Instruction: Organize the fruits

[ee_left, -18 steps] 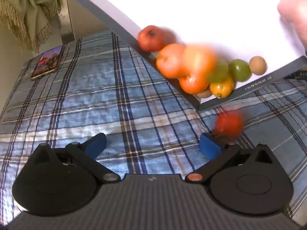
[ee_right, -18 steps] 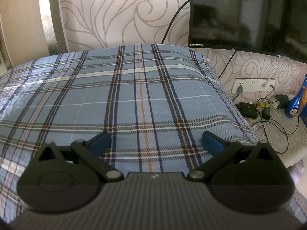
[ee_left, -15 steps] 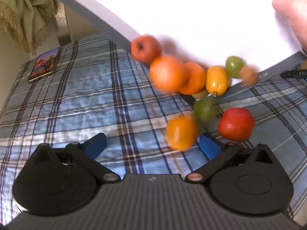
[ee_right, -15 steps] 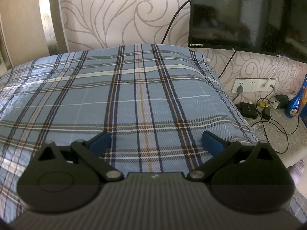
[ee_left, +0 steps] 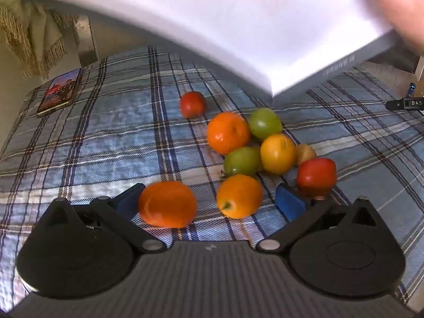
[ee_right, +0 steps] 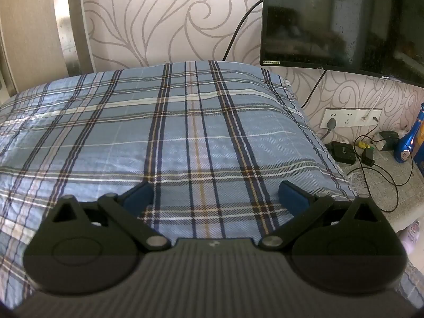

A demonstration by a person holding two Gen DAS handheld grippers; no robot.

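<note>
With both the left tongs [ee_left: 209, 200] and right tongs [ee_right: 216, 194] released and empty, the nearest orange [ee_left: 167, 203], lying on the plaid bed [ee_left: 106, 145] between the left jaws, looks best clamped first among three oranges, two red, two green, one yellow and one brownish fruit.

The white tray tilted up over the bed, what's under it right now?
Under the raised white tray the plaid bedspread shows, with a red fruit and a green fruit by its lower corner. The tray hides the bed farther back.
</note>
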